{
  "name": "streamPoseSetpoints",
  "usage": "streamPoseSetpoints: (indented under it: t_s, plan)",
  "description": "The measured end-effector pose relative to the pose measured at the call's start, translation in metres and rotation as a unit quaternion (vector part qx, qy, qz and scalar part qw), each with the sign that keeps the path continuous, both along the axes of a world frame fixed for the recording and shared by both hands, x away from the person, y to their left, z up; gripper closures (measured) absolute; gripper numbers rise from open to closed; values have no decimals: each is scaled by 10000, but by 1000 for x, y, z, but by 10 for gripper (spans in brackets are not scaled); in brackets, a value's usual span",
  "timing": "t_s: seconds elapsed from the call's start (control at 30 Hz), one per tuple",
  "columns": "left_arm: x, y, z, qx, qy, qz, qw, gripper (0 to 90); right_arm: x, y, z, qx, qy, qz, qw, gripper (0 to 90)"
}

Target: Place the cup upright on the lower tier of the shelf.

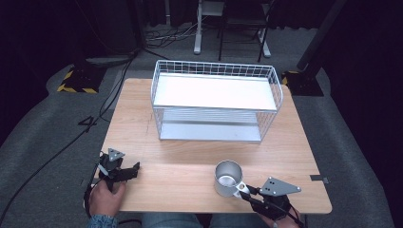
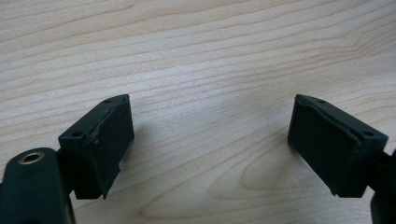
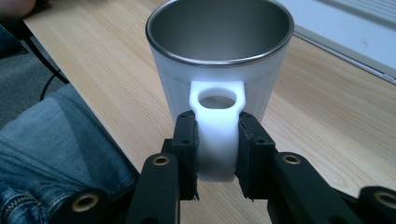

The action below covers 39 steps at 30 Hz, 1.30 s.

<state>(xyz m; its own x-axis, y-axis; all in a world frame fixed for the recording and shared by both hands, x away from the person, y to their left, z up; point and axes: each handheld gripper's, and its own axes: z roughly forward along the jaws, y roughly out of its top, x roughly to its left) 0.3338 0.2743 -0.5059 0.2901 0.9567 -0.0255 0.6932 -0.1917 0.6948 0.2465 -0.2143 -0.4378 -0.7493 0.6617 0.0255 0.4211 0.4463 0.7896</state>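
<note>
Right gripper point(image 3: 215, 140) clamps the handle of the steel mug point(image 1: 227, 176), upright near the table's point(image 1: 190, 161) front edge. Left gripper point(image 2: 210, 140) spread wide over bare wood, front-left. Open tabletop separates both from the wire rack point(image 1: 216, 99) behind.

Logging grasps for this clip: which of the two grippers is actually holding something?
The right gripper: its fingers are clamped on the white handle of the steel mug. The left gripper is open over bare table.
</note>
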Motion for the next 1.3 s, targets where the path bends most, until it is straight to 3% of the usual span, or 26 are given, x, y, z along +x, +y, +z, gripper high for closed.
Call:
streamPoseSetpoints:
  t_s: [0.57,0.8,1.07,1.3]
  plan:
    - [0,0,0,1,1,-1,10000,147,16,4,17,380,-106,-180,9991,720]
    - [0,0,0,0,0,-1,10000,147,33,8,29,526,-203,-335,9978,719]
    - [0,0,0,2,1,-2,10000,147,64,18,38,720,-224,-548,9956,720]
    - [0,0,0,-1,0,1,10000,147,84,24,41,723,-265,-708,9945,720]
